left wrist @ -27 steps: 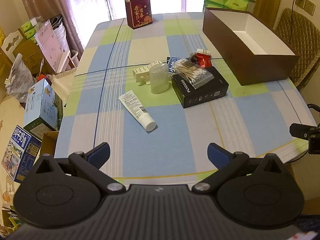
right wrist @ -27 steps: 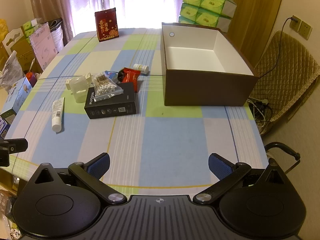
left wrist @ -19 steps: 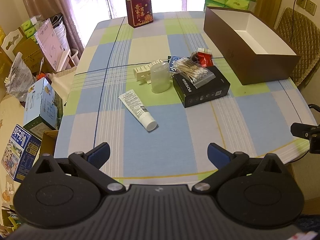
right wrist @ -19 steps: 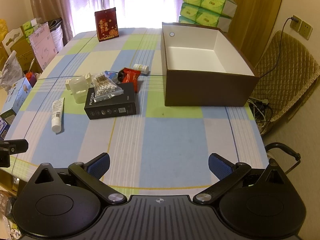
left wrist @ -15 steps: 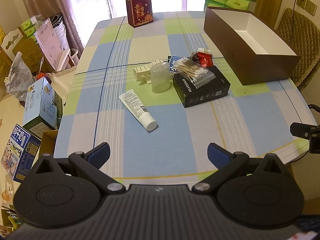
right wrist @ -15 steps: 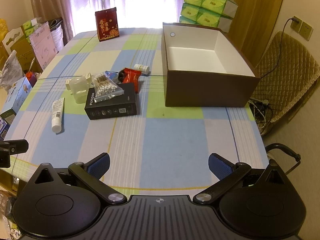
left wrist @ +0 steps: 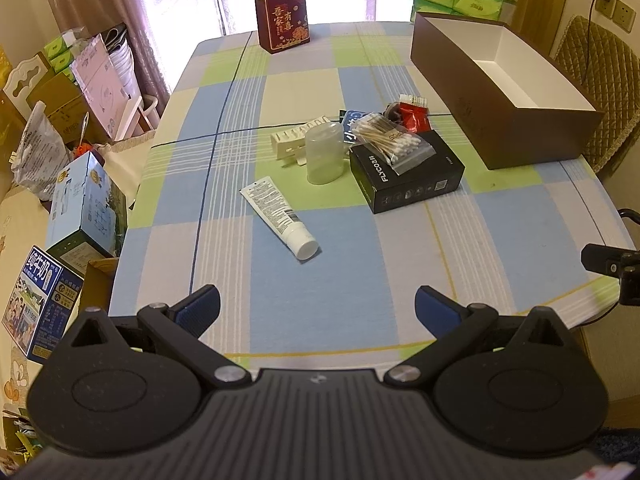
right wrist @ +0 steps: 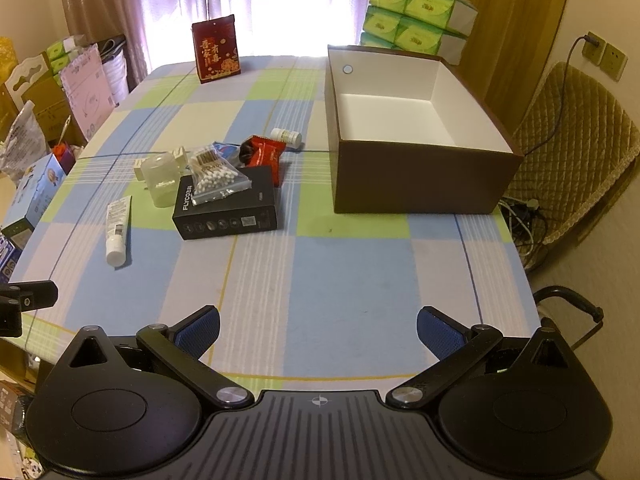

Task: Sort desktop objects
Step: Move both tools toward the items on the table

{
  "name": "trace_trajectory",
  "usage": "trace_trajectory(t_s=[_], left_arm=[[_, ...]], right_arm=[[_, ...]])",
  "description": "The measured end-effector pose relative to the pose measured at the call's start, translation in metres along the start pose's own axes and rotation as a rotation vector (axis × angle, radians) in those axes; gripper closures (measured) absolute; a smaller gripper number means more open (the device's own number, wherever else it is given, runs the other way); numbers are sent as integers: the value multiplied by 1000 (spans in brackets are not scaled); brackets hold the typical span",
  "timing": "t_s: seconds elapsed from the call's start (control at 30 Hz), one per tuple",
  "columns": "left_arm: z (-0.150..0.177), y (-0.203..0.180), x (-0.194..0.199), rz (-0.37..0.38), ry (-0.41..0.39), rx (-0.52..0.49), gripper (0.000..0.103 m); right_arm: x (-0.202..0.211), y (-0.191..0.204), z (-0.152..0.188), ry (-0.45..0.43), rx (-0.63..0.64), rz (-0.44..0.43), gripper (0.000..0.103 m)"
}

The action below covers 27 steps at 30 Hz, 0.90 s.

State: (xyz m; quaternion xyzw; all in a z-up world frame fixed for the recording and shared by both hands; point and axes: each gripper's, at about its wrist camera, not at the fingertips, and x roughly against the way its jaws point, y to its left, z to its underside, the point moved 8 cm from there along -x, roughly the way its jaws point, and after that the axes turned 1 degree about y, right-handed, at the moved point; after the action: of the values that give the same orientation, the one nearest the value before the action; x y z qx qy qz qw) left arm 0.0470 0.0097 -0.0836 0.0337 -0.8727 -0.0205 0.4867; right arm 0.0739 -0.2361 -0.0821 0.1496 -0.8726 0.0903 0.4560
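Blue-padded left gripper (left wrist: 316,308) and right gripper (right wrist: 318,326) both stand wide apart, holding nothing. Black box (right wrist: 228,210), cotton swab bag (right wrist: 214,178) atop it, and white tube (left wrist: 280,212) lie well ahead of both, mid-table.

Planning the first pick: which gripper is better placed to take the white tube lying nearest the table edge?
Left, probably. The left gripper is open with the tube almost straight ahead; from the right gripper the tube lies far off to the left.

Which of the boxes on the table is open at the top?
The big brown box with the white inside; the black box is closed, cotton swabs on top.
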Motion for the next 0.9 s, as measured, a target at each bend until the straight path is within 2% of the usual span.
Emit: trace_trajectory(t_s=[0.9], left_arm=[[4, 19, -4, -9, 17, 29, 1]], right_arm=[[-10, 25, -3, -3, 21, -25, 2]])
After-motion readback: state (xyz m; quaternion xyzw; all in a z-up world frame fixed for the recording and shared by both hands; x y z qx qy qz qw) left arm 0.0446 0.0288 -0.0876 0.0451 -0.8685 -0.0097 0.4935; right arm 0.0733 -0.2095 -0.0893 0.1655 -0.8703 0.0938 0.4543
